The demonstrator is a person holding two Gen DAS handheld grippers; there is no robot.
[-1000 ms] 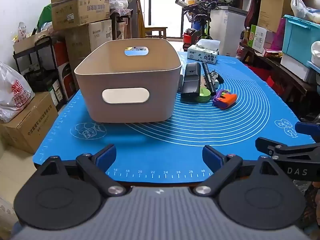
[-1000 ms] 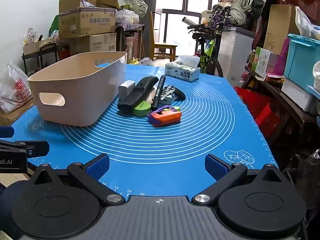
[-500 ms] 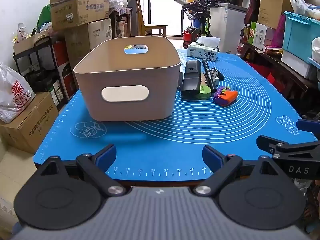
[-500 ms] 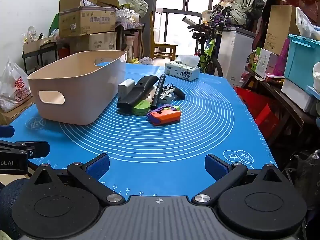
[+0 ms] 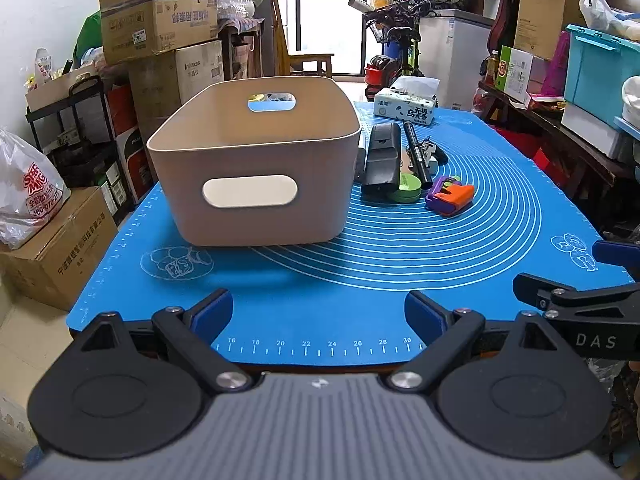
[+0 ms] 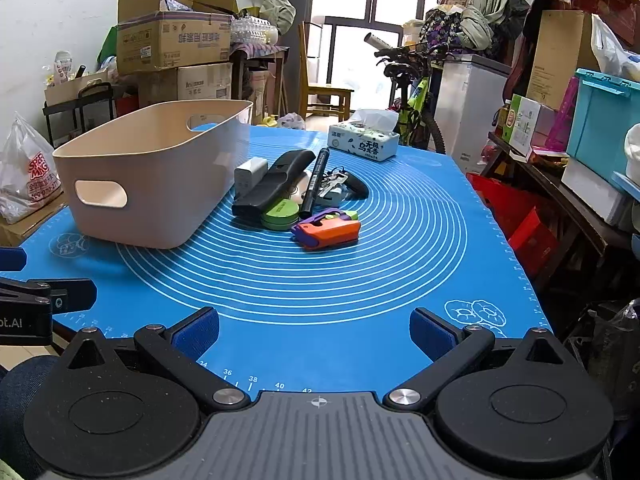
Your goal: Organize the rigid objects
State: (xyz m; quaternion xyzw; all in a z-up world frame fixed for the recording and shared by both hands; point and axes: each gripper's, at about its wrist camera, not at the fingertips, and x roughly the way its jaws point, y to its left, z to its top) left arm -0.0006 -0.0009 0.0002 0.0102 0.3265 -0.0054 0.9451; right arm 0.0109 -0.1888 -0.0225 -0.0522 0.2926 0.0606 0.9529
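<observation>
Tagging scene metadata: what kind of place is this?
Probably a home storage room used as a workspace: stacked cardboard boxes, a bicycle, a small freezer around the mat-covered table.

Daylight came from the tall window [image 5: 320, 20] at the far end of the room, and its panes were blown out to white in both views. The room was evenly bright — no harsh contrast. The beige bin [image 5: 256, 176] threw a soft, diffuse shadow onto the blue mat [image 5: 360, 292] on its near side. Fisheye distortion bent the stacked boxes [image 6: 176, 40] and the mat's edges outward, with dark vignetted corners. The middle of each frame was sharp; each view's own gripper housing along the bottom edge looked slightly soft. A faint sheen lay on the mat.
</observation>
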